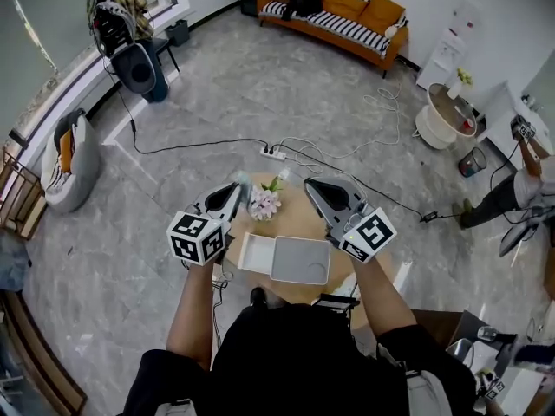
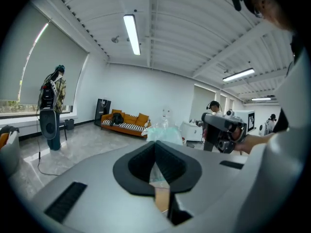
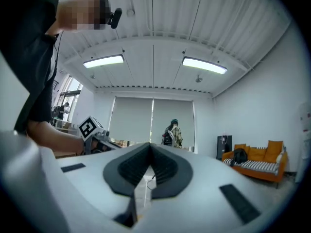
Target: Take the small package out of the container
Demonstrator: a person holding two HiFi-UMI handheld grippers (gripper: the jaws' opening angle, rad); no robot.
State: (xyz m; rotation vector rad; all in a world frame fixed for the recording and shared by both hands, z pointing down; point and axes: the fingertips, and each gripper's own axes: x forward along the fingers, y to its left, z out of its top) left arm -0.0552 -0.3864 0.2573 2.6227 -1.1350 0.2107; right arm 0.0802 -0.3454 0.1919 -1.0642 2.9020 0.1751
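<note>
Left gripper (image 1: 238, 189): the jaws are clamped tight on the small package (image 2: 163, 134), whose pale, see-through greenish plastic pokes out past the tips in the left gripper view.
Small package: it is out of the container and up in the air, above the far left side of the table (image 1: 295, 225) and just beside the flowers (image 1: 264, 203) (in the head view it is only a faint pale scrap at the jaw tips).
Right gripper (image 1: 310, 185): the jaws are closed and meet at the tips with nothing between them; it is held level with the left one, over the far right side of the table.
Container (image 1: 295, 258): a white box sitting on the table below and between the two grippers, nearer the person, with its flap folded open to the left; the contents cannot be made out.
Grippers together: they are apart, tips angled toward each other, and each one's marker cube faces up toward the head camera.
Table: small, round and wooden, standing on a grey marbled floor.
Background: an orange sofa (image 1: 338, 11) stands by the far wall, and a white power strip (image 1: 273, 153) lies on the floor beyond the table.
</note>
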